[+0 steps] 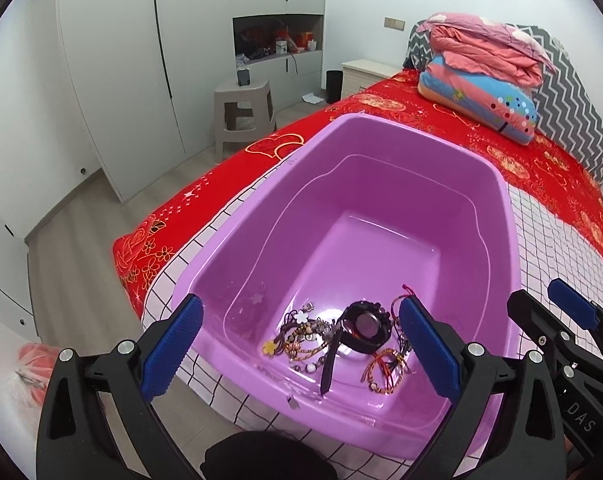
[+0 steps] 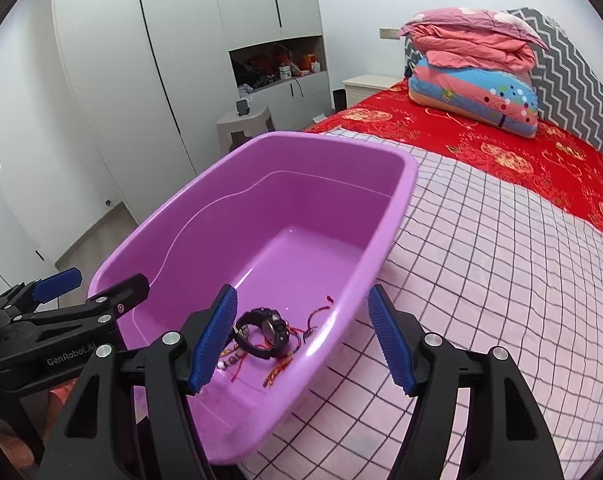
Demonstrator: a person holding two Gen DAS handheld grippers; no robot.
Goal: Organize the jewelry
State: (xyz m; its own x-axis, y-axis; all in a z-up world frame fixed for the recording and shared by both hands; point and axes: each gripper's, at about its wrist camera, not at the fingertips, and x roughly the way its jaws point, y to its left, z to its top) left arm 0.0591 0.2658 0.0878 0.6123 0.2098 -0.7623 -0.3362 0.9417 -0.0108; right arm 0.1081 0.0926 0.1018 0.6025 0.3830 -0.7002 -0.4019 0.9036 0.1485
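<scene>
A purple plastic tub (image 1: 381, 152) stands on the checked cloth at the bed's near corner; it also shows in the right wrist view (image 2: 301, 148). At its near end lie a black watch (image 1: 365, 326), beaded bracelets with flower charms (image 1: 301, 336) and red string bracelets (image 1: 383, 372). The watch (image 2: 261, 334) and string bracelets (image 2: 309, 322) also show in the right wrist view. My left gripper (image 1: 301, 350) is open and empty, above the tub's near end. My right gripper (image 2: 303, 344) is open and empty, straddling the tub's right wall. Each gripper shows at the edge of the other's view.
The pink-and-white checked cloth (image 2: 481, 280) covers the near part of a red bedspread (image 1: 521, 152). Folded quilts (image 1: 481, 76) are stacked at the headboard. A grey stool (image 1: 243, 114), white wardrobes (image 1: 113, 80) and a nightstand (image 1: 361, 72) stand on the floor to the left.
</scene>
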